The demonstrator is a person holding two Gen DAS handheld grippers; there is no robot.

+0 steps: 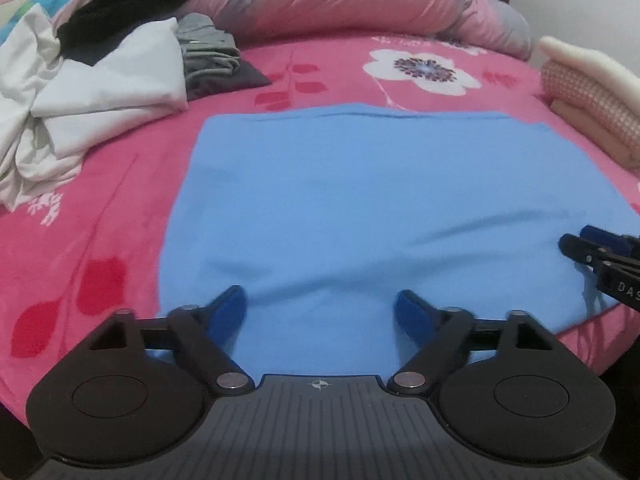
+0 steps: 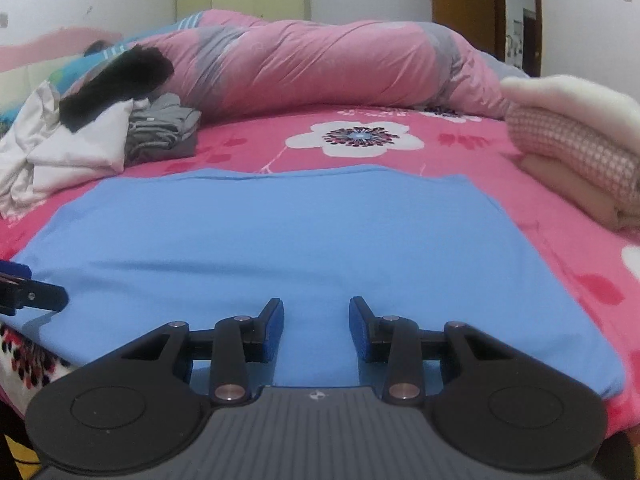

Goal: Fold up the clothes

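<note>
A light blue garment [image 1: 360, 192] [image 2: 280, 232] lies flat and smooth, in a rough rectangle, on the pink flowered bed sheet [image 1: 100, 208]. My left gripper [image 1: 320, 296] hovers over its near edge with the jaws wide open and nothing between the blue pads. At that view's right edge my right gripper [image 1: 580, 244] reaches over the garment's near right corner. In the right wrist view the right gripper [image 2: 316, 304] stands partly open above the near edge, and only flat cloth shows in the gap. One finger of the left gripper [image 2: 36, 296] shows at the far left.
An untidy pile of white clothes [image 1: 80, 92] with a black garment [image 1: 132, 4] on top and folded grey clothes [image 1: 208, 56] lies at the back left. A pink duvet [image 2: 320, 64] runs along the back. Folded cream and checked cloths [image 2: 580, 148] are stacked at the right.
</note>
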